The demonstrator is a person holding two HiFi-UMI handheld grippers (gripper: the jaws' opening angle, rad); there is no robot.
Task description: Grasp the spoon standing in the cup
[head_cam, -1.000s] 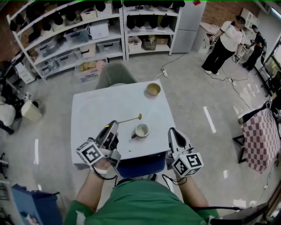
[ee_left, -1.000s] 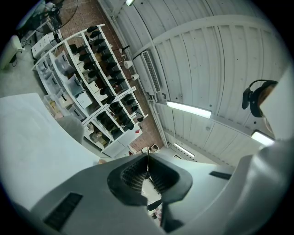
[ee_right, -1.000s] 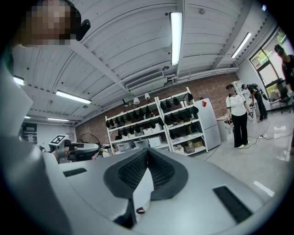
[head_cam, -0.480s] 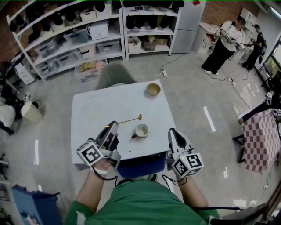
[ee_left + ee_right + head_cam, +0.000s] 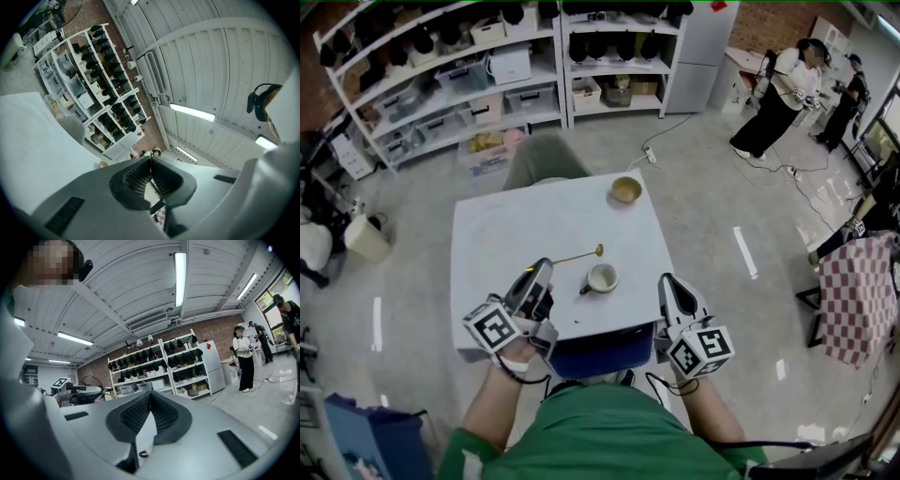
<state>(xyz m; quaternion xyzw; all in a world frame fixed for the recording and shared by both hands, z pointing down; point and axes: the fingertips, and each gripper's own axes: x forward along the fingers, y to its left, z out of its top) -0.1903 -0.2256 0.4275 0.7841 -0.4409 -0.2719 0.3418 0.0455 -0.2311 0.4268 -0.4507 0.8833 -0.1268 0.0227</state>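
Cup (image 5: 603, 277) (head view only)

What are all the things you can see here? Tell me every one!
table: one, white, middle
cup: one, whitish, table's near edge
spoon: one, dark handle, leaning out of cup
long spoon: one, gold, lying beyond cup
bowl: one, yellowish, table's far right corner
chair: one, grey-green, behind table
shelves: two, white, back wall
people: at least two, far right
checked cloth: one, red-white, right edge
left tool: one, grey, shut, empty, table's near left
right tool: one, grey, shut, empty, table's near right
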